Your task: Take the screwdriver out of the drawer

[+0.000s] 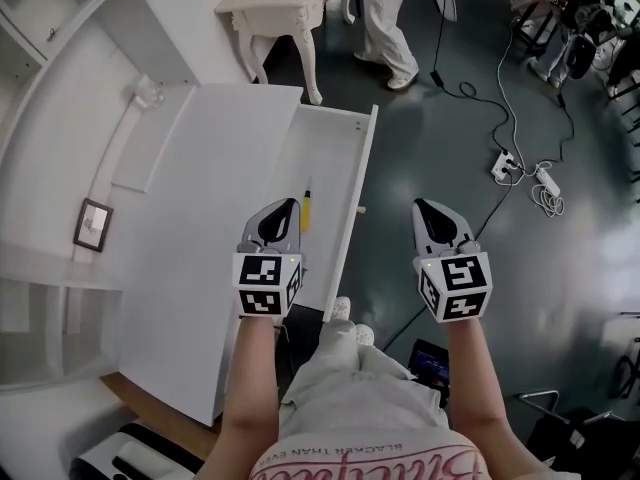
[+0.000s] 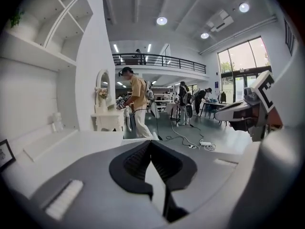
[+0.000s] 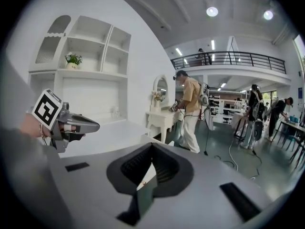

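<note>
In the head view a white drawer (image 1: 356,158) stands pulled out from the white cabinet (image 1: 200,228). A yellow-handled screwdriver (image 1: 307,211) lies inside it, shaft pointing away from me. My left gripper (image 1: 287,205) hovers over the drawer's left side with its tip just left of the screwdriver handle; its jaws are shut and hold nothing. My right gripper (image 1: 421,206) hangs to the right of the drawer above the floor, jaws together and empty. In the left gripper view the left gripper (image 2: 151,142) points across the cabinet top. The right gripper (image 3: 152,145) points toward the room.
A white dressing table (image 1: 282,13) and a standing person (image 1: 386,28) are beyond the drawer. A power strip with cables (image 1: 505,165) lies on the dark floor at right. A small picture frame (image 1: 93,224) sits at left. My own legs (image 1: 345,368) are under the drawer's near end.
</note>
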Demonstrator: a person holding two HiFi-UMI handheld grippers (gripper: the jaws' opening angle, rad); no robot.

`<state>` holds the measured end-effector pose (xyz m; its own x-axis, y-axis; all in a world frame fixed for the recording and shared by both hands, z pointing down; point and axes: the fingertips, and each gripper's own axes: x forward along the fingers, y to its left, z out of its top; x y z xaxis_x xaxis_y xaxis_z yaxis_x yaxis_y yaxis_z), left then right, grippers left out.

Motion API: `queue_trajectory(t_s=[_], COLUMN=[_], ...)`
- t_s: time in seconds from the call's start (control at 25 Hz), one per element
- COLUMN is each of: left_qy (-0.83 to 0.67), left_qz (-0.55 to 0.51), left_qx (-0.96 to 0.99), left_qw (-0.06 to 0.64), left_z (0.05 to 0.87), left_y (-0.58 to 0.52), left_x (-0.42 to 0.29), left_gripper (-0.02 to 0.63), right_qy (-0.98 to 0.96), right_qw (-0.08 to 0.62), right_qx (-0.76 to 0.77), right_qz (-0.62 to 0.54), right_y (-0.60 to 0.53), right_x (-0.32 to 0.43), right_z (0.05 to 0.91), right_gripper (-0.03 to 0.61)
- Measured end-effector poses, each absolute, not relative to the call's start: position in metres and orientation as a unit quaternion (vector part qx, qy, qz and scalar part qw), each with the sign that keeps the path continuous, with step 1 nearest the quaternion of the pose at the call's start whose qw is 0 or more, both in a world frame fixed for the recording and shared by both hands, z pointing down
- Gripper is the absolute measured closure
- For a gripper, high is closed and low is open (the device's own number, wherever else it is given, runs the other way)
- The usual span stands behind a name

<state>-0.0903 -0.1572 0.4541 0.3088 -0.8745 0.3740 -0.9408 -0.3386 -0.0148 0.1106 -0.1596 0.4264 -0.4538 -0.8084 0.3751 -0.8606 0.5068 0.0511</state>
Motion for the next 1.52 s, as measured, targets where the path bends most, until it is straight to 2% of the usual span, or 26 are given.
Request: queue_trajectory(t_s=[0.36, 0.48, 0.64, 0.96, 1.52], left_qy=[-0.54, -0.533, -0.522, -0.502, -0.488], left_qz=[0.199, 0.215, 0.239, 0.292, 0.374], left_qx=[0.792, 0.781, 0.769, 0.743, 0.688], left_qw=[0.205, 0.245, 0.282, 0.334, 0.385], left_z=[0.539, 0.569, 0.604, 0.67, 0.755], left_y=[-0.191, -0.2, -0.208, -0.213, -0.218], left_x=[-0.093, -0.095, -0.098, -0.102, -0.109], left_gripper=[0.598, 0.521, 0.495, 0.492, 0.492], right_qy=[-0.832, -0.825, -0.814, -0.798, -0.767], right_qw=[0.225, 0.24, 0.258, 0.285, 0.314], right_qx=[0.49, 0.488, 0.488, 0.486, 0.492], right_qz=[0.132, 0.153, 0.181, 0.216, 0.266], right_y=[-0.188, -0.195, -0.202, -0.211, -0.2], right_x=[0.1, 0.098, 0.098, 0.096, 0.105], right_z=[0.487, 0.508, 0.535, 0.576, 0.625], right_gripper=[0.572, 0.572, 0.572, 0.572, 0.572])
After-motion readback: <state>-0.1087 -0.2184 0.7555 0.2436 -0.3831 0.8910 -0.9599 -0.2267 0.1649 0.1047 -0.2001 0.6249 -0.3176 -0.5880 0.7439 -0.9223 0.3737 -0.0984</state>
